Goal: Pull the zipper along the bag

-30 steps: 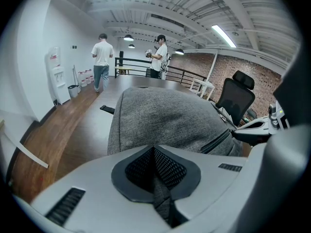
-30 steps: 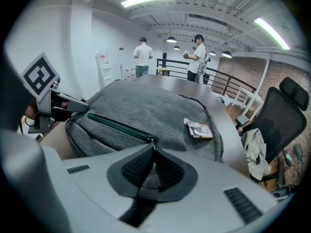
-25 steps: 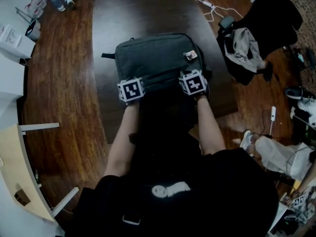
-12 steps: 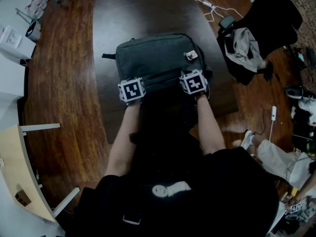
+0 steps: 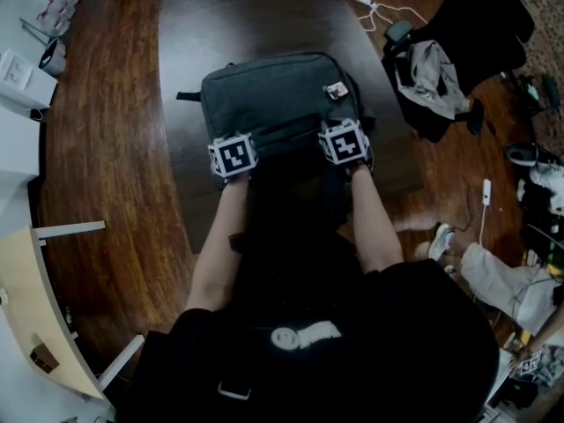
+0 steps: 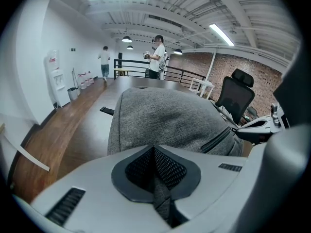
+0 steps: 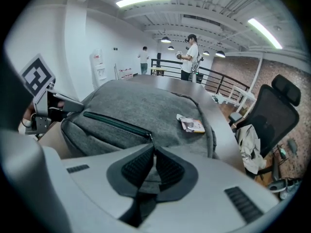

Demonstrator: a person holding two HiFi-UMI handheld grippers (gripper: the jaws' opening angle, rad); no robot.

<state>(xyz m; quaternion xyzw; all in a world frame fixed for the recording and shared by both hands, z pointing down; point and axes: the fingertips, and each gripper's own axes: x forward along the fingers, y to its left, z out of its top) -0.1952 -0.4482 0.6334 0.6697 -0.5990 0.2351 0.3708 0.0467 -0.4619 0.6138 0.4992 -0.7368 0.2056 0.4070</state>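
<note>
One table [image 5: 264,16] held the bag [image 5: 273,95], its zipper [image 7: 114,123] seemingly closed end to end, so the run looked finished: left gripper [image 6: 155,154] clamping the bag's edge, right gripper [image 7: 153,152], jaws just easing apart, pinching the end pull [image 7: 150,137].

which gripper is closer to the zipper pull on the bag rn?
Right. The right gripper holds the zipper pull, and its fingers have just eased open slightly. The left gripper pinches the bag fabric well to the pull's left.
</note>
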